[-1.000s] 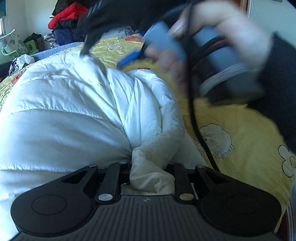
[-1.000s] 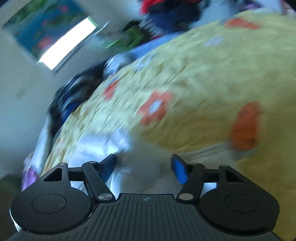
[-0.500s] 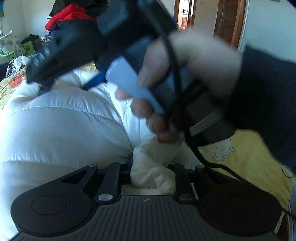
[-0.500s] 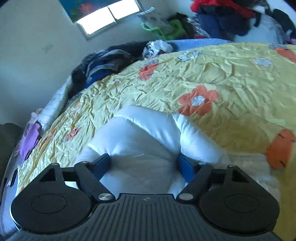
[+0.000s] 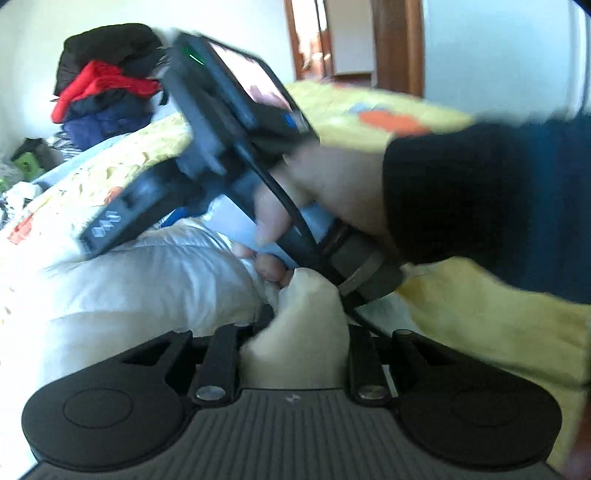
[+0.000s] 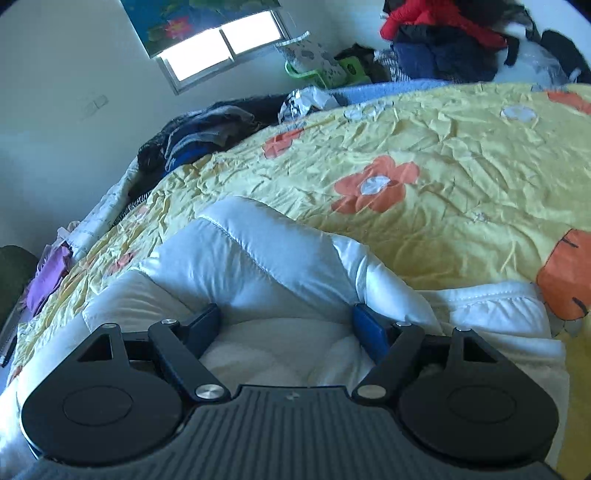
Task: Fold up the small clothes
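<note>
A white puffy jacket [image 5: 147,280] lies on a yellow flowered quilt [image 5: 498,314]. My left gripper [image 5: 293,328] holds a bunched fold of the jacket's cream lining between its fingers, and its jaws are opening slightly. In the left wrist view a hand [image 5: 321,192] in a dark sleeve carries the other gripper low over the jacket. My right gripper [image 6: 290,321] stands open, its blue pads [image 6: 369,328] wide apart on either side of a puffed part of the jacket [image 6: 258,258].
A heap of red and dark clothes [image 6: 443,33] sits at the far end of the quilt [image 6: 424,140]. More dark garments [image 6: 207,129] and a purple cloth [image 6: 48,273] line its left edge. A window [image 6: 221,48] is on the wall, a wooden door [image 5: 395,44] behind.
The right gripper has come down onto the white jacket with its jaws wider. In the left wrist view the hand carrying it swung across and lower. The left gripper kept its fold.
</note>
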A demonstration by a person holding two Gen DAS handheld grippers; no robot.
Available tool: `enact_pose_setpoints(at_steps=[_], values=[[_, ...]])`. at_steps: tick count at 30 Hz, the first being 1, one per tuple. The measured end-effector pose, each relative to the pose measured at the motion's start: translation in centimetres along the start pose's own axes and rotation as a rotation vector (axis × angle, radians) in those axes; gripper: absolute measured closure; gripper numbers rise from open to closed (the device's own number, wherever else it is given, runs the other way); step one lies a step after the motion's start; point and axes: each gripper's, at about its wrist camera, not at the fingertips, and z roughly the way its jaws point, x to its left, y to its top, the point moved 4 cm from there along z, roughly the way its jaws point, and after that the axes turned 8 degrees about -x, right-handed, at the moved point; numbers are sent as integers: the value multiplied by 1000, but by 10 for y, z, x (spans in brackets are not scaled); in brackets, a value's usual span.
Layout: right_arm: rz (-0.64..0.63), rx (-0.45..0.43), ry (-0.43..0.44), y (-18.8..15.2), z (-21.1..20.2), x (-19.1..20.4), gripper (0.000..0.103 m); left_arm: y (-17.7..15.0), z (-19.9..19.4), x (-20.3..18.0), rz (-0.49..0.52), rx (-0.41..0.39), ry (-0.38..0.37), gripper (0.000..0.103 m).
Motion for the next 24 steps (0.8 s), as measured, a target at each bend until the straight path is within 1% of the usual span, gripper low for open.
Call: enact_pose_setpoints(at_steps=[2,4,6,7,8,9,10,11,12,14,15,16,18,20,24], values=[[7,-16,5,-2,-5,0,25,1,-19,12,-39,0,-43,79],[10,-26,8,-3,-8,0,25,9,-43,27,-98,-40,-68,78],[0,-39,5,-4,-9,0,25,18,-65,40,-116,-110,-63,61],[-1,-41,4,-4,-8,1,25,21,-74,45,-105,-142,-46,37],[-4,-43,3,-4,-8,1,25,24,-82,49,-89,-178,-26,17],[-7,-46,1,-4,-8,2,25,27,-89,55,-74,-231,3,13],[-10,-50,-1,-4,-9,2,25,28,-93,62,-71,-281,42,11],[-11,-52,-1,-4,-8,2,25,30,-92,69,-82,-301,79,11],[-12,-55,-2,-4,-8,2,25,30,-86,75,-109,-280,98,11],[-16,-61,-5,-5,-7,3,25,23,-61,88,-186,-204,96,11],[-15,-63,-3,-5,-7,3,25,15,-46,91,-205,-164,93,11],[-12,-65,1,-5,-8,2,25,9,-34,90,-183,-152,102,11],[-13,-68,9,-6,-7,1,25,-3,-26,80,-121,-147,121,9],[-12,-72,18,-7,-7,0,25,-10,-20,75,-128,-136,111,1],[11,-81,31,-7,-7,-4,25,-22,-9,77,-175,-130,110,0]])
